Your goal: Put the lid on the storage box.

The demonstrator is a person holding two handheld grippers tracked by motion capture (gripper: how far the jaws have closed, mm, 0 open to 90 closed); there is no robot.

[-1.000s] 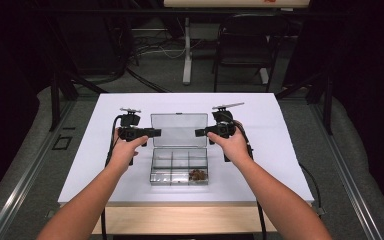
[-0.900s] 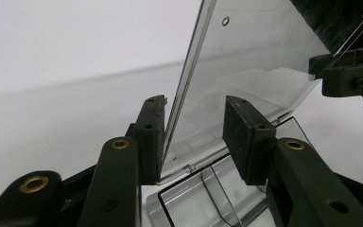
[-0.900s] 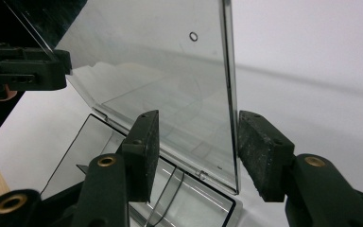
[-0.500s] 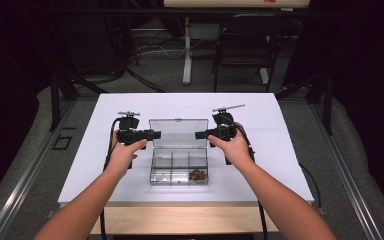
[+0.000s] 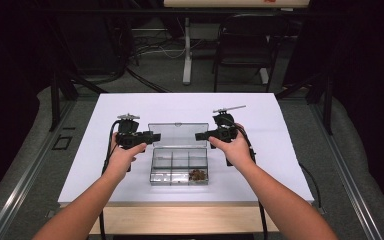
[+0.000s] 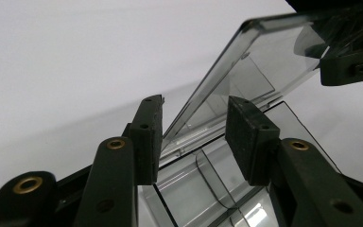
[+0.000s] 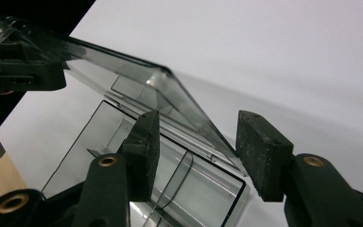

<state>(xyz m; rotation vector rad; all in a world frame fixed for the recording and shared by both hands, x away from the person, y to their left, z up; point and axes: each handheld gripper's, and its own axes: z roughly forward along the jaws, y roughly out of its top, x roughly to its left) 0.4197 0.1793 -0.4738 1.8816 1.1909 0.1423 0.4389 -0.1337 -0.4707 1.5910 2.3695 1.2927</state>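
Box (image 5: 179,165): clear compartment case near the front middle of the white table (image 5: 105,110), lid (image 5: 178,134) raised upright.
Left gripper (image 6: 194,135): your jaws have just been opening; the lid's edge stands between them, unpressed.
Right gripper (image 7: 196,151): jaws apart, straddling the lid's other end.
Handling: likely light, stiff, slippery; take the lid by its end edges.
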